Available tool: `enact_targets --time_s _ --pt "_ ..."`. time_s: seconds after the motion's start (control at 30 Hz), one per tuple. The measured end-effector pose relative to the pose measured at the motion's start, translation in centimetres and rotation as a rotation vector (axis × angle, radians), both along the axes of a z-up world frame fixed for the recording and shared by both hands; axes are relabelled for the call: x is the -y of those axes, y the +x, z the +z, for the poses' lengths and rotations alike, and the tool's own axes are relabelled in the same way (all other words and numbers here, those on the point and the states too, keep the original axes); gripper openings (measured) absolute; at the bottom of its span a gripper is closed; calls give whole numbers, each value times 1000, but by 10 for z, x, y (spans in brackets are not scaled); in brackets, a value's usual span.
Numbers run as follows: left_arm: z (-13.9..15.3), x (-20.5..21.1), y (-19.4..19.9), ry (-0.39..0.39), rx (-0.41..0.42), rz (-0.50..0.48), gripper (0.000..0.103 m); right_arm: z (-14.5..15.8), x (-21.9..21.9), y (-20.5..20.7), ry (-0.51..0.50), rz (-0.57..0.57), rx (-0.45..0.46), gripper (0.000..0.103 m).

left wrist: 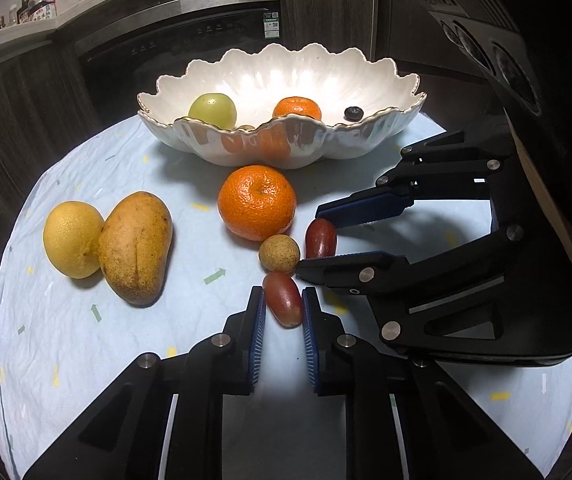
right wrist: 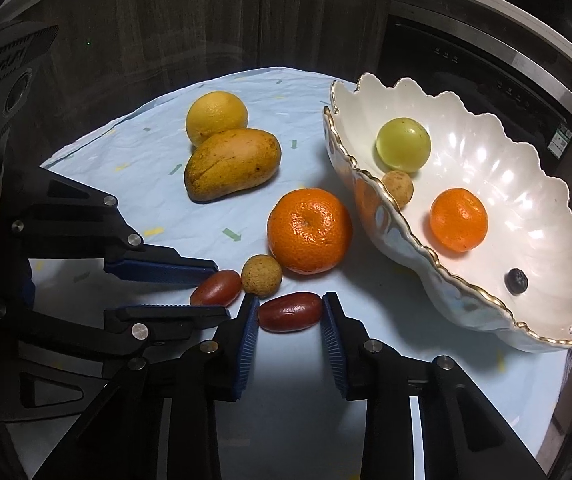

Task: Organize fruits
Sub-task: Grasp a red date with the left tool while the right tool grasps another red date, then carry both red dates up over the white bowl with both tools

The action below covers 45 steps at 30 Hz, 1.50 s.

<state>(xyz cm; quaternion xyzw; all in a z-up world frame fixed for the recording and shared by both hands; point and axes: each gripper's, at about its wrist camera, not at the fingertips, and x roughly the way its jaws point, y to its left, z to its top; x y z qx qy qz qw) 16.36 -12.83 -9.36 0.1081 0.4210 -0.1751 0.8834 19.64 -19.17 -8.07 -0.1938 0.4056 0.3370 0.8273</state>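
Observation:
Two small red oblong fruits lie on the pale blue cloth beside a tan round fruit (left wrist: pixel 279 254). My left gripper (left wrist: pixel 284 292) is shut on the nearer red fruit (left wrist: pixel 285 304), its pads against both sides. My right gripper (right wrist: pixel 290 298) is shut on the other red fruit (right wrist: pixel 291 312), a pad at each end. In each view the other gripper comes in from the side: the right gripper (left wrist: pixel 309 240) in the left wrist view, the left gripper (right wrist: pixel 222 290) in the right wrist view. A large mandarin (left wrist: pixel 257 203) sits just beyond them.
A white scalloped bowl (left wrist: pixel 246 148) with a gold rim stands at the back. It holds a green fruit (left wrist: pixel 212 109), a small mandarin (left wrist: pixel 297 107), a blueberry (left wrist: pixel 353 113) and a tan fruit (right wrist: pixel 397 187). A mango (left wrist: pixel 136 248) and a yellow citrus (left wrist: pixel 72 234) lie touching at the left.

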Motion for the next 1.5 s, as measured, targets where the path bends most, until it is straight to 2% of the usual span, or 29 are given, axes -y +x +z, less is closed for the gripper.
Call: enact_targets --time_s 0.3,0.8,1.5 --pt "2 -1 -2 2 3 1 19 5 1 -6 11 -13 6 33" --pt "21 0 -13 -1 40 -7 19 22 11 -18 44 -65 29 33" --pt "63 4 -6 -27 115 -32 19 70 37 -26 92 -231 121 33"
